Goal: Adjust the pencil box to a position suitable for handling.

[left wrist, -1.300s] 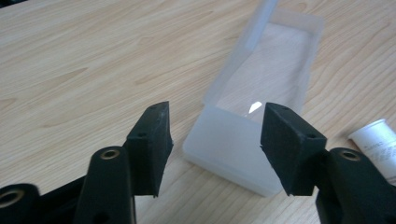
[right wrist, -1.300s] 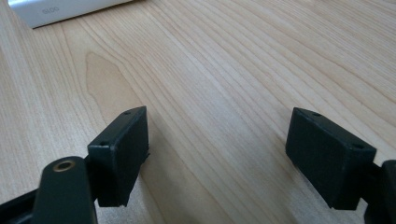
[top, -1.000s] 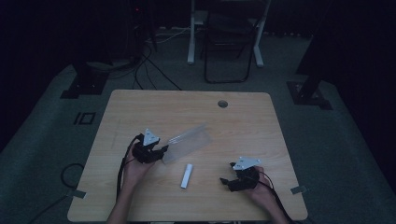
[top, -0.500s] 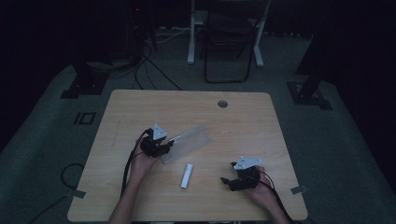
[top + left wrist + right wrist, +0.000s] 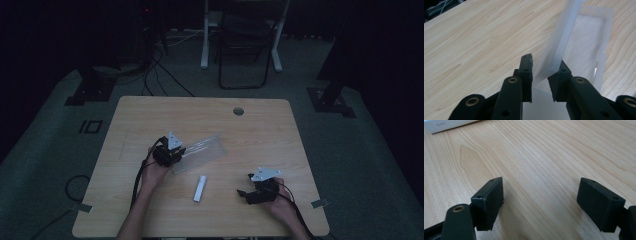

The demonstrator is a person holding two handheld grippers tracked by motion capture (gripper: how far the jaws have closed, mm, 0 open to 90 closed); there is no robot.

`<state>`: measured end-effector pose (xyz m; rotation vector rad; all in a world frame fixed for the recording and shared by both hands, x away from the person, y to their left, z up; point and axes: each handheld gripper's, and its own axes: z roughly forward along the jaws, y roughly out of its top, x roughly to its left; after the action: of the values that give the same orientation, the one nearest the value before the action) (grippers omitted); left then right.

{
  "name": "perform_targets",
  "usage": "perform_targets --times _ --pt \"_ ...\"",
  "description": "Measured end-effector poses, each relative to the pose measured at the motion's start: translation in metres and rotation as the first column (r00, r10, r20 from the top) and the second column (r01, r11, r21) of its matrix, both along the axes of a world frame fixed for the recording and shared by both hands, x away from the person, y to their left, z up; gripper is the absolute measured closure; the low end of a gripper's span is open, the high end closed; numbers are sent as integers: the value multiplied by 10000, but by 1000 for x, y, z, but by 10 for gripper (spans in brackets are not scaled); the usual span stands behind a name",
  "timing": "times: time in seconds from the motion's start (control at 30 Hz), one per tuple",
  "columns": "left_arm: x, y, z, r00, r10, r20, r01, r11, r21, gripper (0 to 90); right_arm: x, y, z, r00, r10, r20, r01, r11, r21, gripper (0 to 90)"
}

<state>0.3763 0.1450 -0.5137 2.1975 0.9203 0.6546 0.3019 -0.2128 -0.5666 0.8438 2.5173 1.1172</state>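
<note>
A clear plastic case (image 5: 202, 151) lies near the middle of the wooden table (image 5: 260, 125). In the left gripper view one thin wall of the case (image 5: 564, 37) stands on edge and runs away from the jaws. My left gripper (image 5: 181, 152) (image 5: 544, 75) has just been closing, and its jaws now pinch the near end of that wall. A small white bar (image 5: 200, 188) lies in front of the case, and its end shows as a white bar (image 5: 449, 125) in the right gripper view. My right gripper (image 5: 245, 194) (image 5: 540, 197) rests low over the wood, open, with nothing between its jaws.
A round cable hole (image 5: 238, 111) sits near the table's far edge. Behind the table stand a dark folding chair (image 5: 245, 45) and white frame legs (image 5: 205, 40). Cables (image 5: 150, 75) trail on the floor at the back left.
My left gripper has slid right to the clear case and its jaws have closed on the case's near end. The right gripper and the white bar have stayed put.
</note>
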Motion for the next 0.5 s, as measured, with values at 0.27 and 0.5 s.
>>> perform_targets --times 0.27,0.5 --pt "-2 4 0 10000 43 68 -43 10000 53 801 0 0 0 10000 -1 2 1 10000 0 213" --pt "-5 15 0 9996 271 113 -273 9995 180 802 0 0 0 10000 -1 1 1 10000 1 213"
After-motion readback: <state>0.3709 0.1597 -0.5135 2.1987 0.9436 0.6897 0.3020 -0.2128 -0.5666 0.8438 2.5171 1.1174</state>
